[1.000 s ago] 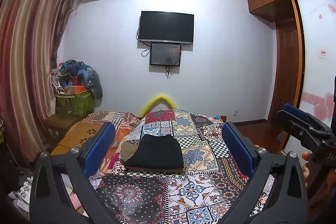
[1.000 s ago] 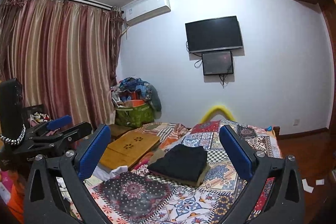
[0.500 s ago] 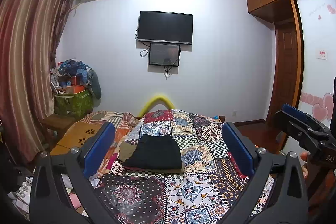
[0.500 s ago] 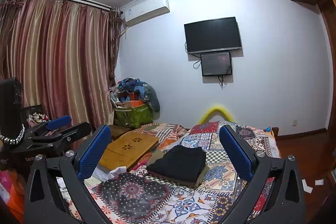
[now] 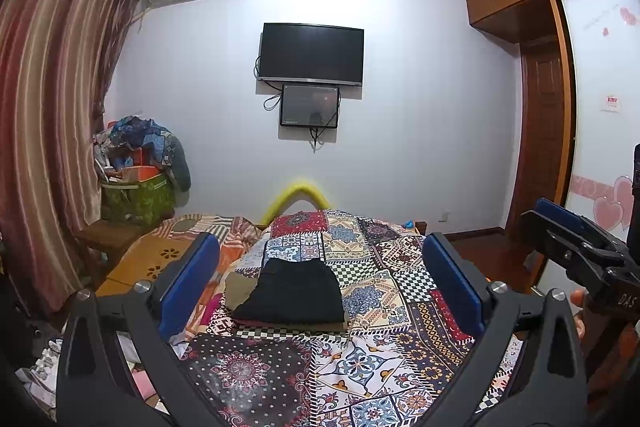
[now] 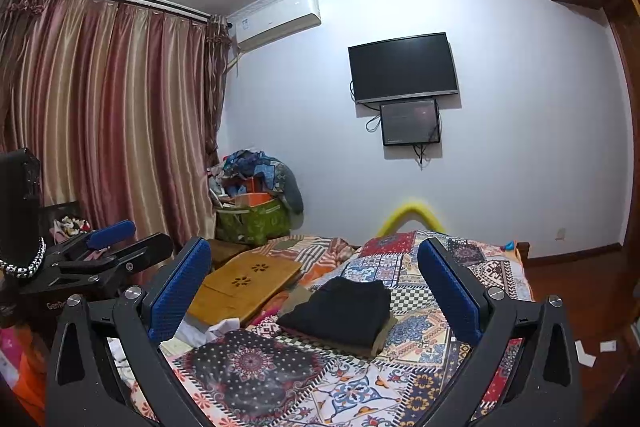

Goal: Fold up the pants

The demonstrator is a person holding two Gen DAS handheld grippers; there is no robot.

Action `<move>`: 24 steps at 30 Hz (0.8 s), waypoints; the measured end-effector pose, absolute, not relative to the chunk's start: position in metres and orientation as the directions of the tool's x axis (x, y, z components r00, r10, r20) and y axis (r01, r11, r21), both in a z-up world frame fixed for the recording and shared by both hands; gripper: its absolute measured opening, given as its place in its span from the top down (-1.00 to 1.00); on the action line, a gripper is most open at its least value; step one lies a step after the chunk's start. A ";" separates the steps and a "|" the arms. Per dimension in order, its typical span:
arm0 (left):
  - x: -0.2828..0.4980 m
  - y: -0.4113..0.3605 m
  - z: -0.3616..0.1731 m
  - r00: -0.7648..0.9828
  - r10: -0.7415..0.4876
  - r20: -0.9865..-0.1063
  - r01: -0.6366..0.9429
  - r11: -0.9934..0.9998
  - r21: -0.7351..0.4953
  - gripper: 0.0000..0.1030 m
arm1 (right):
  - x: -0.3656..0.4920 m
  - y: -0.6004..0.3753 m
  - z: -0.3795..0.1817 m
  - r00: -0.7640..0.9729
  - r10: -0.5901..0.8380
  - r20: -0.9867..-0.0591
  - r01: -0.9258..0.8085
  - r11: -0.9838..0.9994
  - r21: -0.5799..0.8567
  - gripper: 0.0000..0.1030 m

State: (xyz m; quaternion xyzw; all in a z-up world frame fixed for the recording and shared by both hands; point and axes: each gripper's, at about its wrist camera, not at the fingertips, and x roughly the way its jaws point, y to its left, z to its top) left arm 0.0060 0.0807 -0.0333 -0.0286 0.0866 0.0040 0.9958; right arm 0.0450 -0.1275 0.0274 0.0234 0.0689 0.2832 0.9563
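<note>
Folded black pants [image 5: 294,291] lie in a neat stack on top of a folded olive garment [image 5: 238,285] in the middle of the patchwork bed cover [image 5: 372,359]. They also show in the right wrist view [image 6: 340,309]. My left gripper [image 5: 318,283] is open and empty, held above the near part of the bed, well short of the pants. My right gripper [image 6: 314,291] is open and empty too, held back the same way. The right gripper shows at the right edge of the left wrist view [image 5: 576,243]; the left gripper shows at the left of the right wrist view [image 6: 104,251].
A wooden lap table [image 6: 246,279] lies on the bed's left side, with a white cloth [image 6: 208,329] near it. A green bag piled with clothes [image 6: 256,203] stands by the curtain. A TV [image 5: 312,53] hangs on the far wall. A wardrobe [image 5: 600,131] is at the right.
Both grippers have drifted slightly, staying open and empty. The folded pants have not moved.
</note>
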 end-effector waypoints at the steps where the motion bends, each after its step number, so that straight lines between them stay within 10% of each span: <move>1: 0.006 0.080 -0.034 0.985 0.002 -0.173 -0.012 0.998 -0.056 -0.99 | 0.045 -0.128 0.028 0.831 0.544 -0.118 -0.538 0.839 0.083 -1.00; 24: 0.009 0.077 -0.033 0.984 -0.012 -0.180 0.005 0.999 -0.044 -0.99 | 0.048 -0.132 0.028 0.837 0.533 -0.123 -0.526 0.846 0.087 -1.00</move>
